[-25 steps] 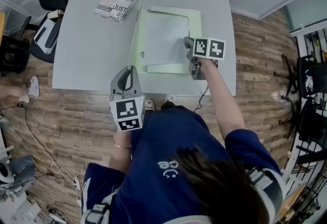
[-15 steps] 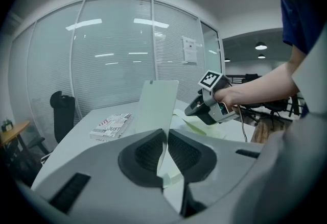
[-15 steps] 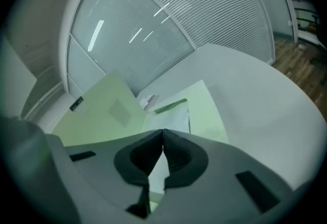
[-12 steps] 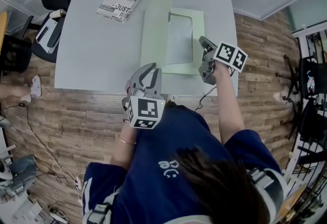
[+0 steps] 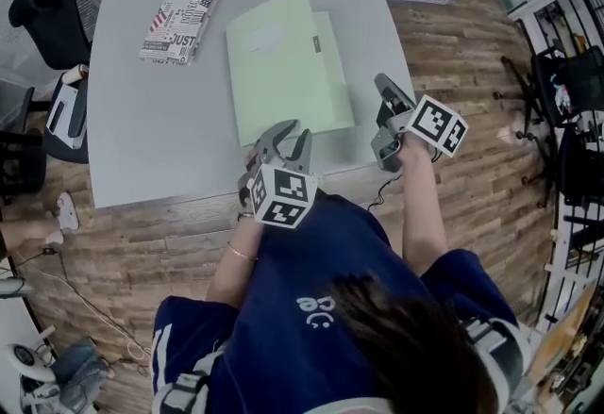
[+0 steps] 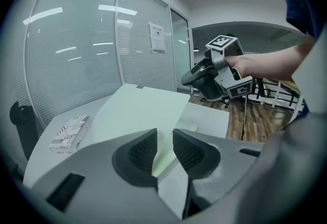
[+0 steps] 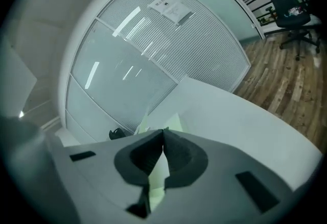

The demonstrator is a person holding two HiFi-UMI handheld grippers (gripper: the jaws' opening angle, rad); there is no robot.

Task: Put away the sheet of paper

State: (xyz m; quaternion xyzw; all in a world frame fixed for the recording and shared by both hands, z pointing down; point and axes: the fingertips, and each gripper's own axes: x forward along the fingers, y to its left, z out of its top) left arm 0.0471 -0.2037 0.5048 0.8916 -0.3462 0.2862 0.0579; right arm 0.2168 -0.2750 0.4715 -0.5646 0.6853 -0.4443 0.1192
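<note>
Green folder (image 5: 283, 63) lies lengthwise just beyond left gripper (image 5: 288, 134) — jaws just opening, empty; right gripper (image 5: 385, 84) clenched, empty.

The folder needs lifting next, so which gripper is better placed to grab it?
Left. The left gripper has just been opening its jaws at the near edge of the folder, nothing gripped. The right gripper is shut, off beside it.

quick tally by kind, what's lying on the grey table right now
pale green paper folder: 1
black, white and red printed book: 1
total: 2
</note>
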